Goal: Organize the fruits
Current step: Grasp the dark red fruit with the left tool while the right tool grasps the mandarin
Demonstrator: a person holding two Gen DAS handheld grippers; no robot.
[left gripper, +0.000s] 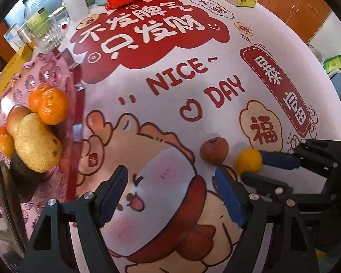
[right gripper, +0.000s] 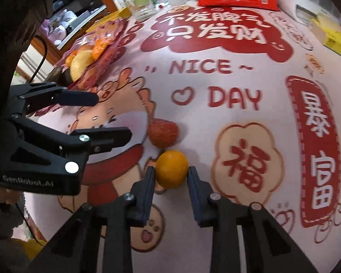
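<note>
While clamped on the orange (right gripper: 172,169) at the tabletop (right gripper: 216,122), right claw (right gripper: 170,177) grips only near the fingertips: risk of roll-out on lift. Left claw (left gripper: 168,191) wide open, empty; risk of nudging red fruit (left gripper: 214,151) just beside. Tray (left gripper: 75,104) well apart.

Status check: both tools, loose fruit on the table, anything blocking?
Right tool shut on the yellow-orange fruit. Left tool open, empty. Reddish fruit loose on the tablecloth, just beyond. Pink tray already holds fruit; nothing blocking.
</note>
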